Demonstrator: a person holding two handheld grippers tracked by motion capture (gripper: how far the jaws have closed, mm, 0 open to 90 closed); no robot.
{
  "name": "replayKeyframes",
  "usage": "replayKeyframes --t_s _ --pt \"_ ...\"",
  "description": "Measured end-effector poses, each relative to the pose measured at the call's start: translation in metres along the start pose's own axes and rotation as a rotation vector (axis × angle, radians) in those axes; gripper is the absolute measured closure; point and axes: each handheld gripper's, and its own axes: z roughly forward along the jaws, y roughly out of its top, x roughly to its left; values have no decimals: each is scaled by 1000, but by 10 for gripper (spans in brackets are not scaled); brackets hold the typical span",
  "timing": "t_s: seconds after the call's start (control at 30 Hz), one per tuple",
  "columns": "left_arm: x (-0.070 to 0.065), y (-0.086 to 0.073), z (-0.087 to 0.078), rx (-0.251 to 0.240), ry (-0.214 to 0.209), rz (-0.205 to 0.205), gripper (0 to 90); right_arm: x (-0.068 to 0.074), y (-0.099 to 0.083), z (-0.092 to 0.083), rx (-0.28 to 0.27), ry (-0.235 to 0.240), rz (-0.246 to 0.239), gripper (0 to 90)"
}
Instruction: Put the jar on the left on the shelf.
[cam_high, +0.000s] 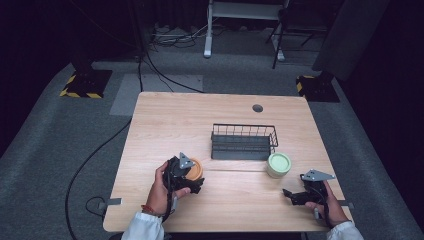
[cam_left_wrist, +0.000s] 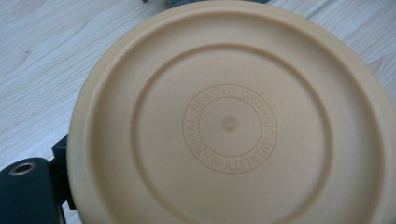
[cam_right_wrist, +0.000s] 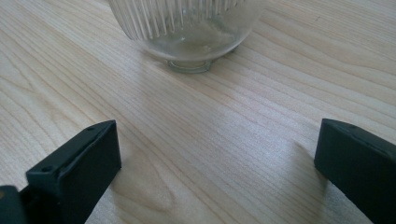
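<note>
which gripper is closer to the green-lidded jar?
Right. The right gripper sits just below the green-lidded jar, jaws open and apart from it. The left gripper is farther left, at the orange lid.

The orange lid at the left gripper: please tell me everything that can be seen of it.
The orange lid is round and looks like matte plastic, with a raised rim and a ring groove. Around a small centre bump, embossed letters read HEALTHY, ORGANIC, VITALITY, NATURAL. In the high view it lies at the left gripper, in front of the wire basket, over the wooden table. Whether the jaws clamp it is unclear.
</note>
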Motion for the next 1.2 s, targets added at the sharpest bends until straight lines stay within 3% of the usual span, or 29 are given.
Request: replayKeyframes --t_s 0.73,0.87,1.2 --pt "-13 45 -1 -40 -28 46 91 0 0 0 0 0 0 4" --pt "-14 54 -1 -39 -48 56 91 0 0 0 0 0 0 4" --pt "-17 75 -1 -32 -53 83 91 0 0 0 0 0 0 4"
